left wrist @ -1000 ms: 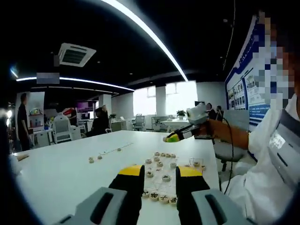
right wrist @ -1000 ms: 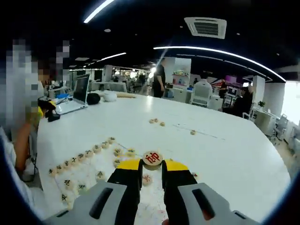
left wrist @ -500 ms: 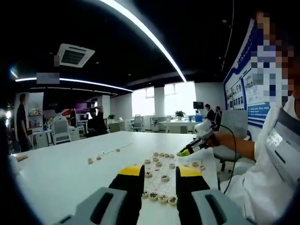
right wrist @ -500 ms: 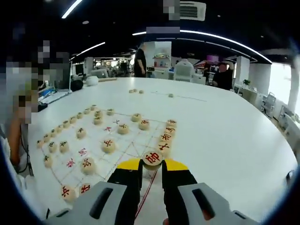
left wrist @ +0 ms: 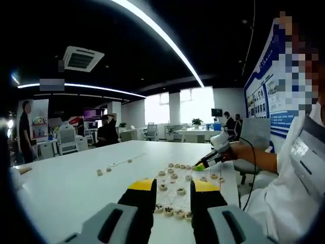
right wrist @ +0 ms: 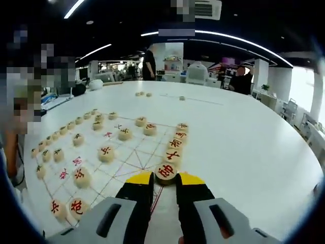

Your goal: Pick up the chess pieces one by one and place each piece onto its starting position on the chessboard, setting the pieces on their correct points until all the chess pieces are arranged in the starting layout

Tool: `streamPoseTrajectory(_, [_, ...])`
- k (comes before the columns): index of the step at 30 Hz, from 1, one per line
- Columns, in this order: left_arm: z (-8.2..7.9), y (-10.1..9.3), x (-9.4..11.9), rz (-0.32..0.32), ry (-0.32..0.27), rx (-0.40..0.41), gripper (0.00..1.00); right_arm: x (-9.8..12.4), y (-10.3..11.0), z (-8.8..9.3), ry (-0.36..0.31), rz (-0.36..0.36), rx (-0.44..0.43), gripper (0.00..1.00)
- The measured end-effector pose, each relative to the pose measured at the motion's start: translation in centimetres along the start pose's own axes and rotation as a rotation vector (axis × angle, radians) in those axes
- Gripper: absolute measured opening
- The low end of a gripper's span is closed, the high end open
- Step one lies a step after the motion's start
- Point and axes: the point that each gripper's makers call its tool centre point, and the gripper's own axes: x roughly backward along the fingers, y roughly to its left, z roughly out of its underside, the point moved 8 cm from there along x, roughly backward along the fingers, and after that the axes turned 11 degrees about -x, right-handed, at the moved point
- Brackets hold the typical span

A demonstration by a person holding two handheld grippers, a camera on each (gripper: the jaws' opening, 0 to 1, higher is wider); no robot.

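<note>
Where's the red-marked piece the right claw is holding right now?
In the right gripper view, the piece sits between the right claw's tips, low over the board's near edge, next to the row of red pieces.

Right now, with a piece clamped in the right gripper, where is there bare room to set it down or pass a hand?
The white table is bare right of the red-lettered edge row. Bare points lie on the paper chessboard left of the clamped round wooden piece. The black-lettered far row is crowded.
</note>
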Motion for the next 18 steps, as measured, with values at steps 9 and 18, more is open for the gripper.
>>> streamPoseTrajectory(9, [-0.1, 0.1, 0.0, -0.005, -0.001, 0.000, 0.28, 2.4, 1.2, -0.4, -0.103, -0.055, -0.008, 0.56])
streamPoseTrajectory(18, [-0.2, -0.1, 0.0, -0.005, -0.003, -0.002, 0.28, 4.2, 3.7, -3.5, -0.192, -0.088, 0.032, 0.55])
